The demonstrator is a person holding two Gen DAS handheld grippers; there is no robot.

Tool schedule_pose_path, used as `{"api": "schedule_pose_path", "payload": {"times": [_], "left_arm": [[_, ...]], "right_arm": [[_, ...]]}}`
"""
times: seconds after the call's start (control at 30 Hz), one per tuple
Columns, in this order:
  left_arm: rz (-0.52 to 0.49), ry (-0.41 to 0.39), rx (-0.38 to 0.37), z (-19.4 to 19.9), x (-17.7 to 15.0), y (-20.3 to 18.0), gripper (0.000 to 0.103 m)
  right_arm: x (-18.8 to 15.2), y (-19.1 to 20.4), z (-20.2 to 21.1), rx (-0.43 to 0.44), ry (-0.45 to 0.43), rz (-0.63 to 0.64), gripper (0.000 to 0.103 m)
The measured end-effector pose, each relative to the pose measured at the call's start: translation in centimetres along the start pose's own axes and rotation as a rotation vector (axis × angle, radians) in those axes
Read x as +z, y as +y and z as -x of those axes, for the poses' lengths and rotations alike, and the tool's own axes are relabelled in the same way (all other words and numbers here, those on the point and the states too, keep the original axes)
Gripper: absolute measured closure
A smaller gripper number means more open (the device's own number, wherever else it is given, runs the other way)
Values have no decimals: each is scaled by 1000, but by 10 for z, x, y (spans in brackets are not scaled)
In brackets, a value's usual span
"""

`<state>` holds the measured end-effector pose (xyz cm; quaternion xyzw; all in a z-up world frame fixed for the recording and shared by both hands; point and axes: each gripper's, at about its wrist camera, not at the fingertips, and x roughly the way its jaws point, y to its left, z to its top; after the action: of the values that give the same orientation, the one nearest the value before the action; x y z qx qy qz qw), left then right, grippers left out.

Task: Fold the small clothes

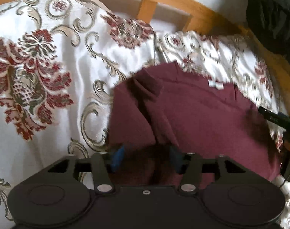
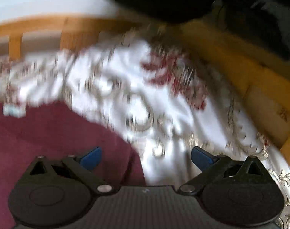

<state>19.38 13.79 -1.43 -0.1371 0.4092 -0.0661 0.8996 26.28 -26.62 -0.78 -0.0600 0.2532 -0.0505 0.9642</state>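
Note:
A maroon garment (image 1: 202, 114) lies flat on a white floral cover (image 1: 84, 61), with a small white label (image 1: 215, 85) near its far edge and a folded flap (image 1: 145, 87) at its left side. My left gripper (image 1: 147, 158) hovers over the garment's near left part, its blue pads apart and not pressing the cloth beneath them. One black finger (image 1: 272, 117) of the other gripper shows at the right edge. In the blurred right wrist view, my right gripper (image 2: 146, 158) stands wide open over the right edge of the garment (image 2: 49, 133), with nothing held. Its label (image 2: 12, 111) sits far left.
A wooden frame (image 1: 183, 5) with slats runs behind the cover. A dark bulky thing (image 1: 272, 19) stands at the back right. In the right wrist view the wooden rail (image 2: 40, 24) crosses the back, and a yellowish surface (image 2: 240, 66) lies to the right of the floral cover (image 2: 145, 99).

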Motion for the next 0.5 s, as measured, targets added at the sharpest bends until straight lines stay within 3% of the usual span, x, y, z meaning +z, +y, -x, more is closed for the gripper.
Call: {"api": "schedule_pose_path", "payload": {"times": [0.1, 0.2, 0.37, 0.47, 0.5], "left_arm": [[32, -52, -31, 8, 5, 6, 32], [45, -93, -55, 12, 9, 7, 26], [-14, -95, -80, -1, 6, -6, 27], [-69, -62, -72, -16, 3, -15, 48], [-94, -48, -48, -20, 2, -18, 70]], "right_arm": [[-7, 3, 23, 70, -33, -33, 0], [-24, 11, 44, 87, -37, 19, 0], [-58, 27, 79, 95, -38, 106, 0], [-69, 33, 85, 112, 2, 121, 0], [-71, 34, 85, 115, 9, 120, 0]]}}
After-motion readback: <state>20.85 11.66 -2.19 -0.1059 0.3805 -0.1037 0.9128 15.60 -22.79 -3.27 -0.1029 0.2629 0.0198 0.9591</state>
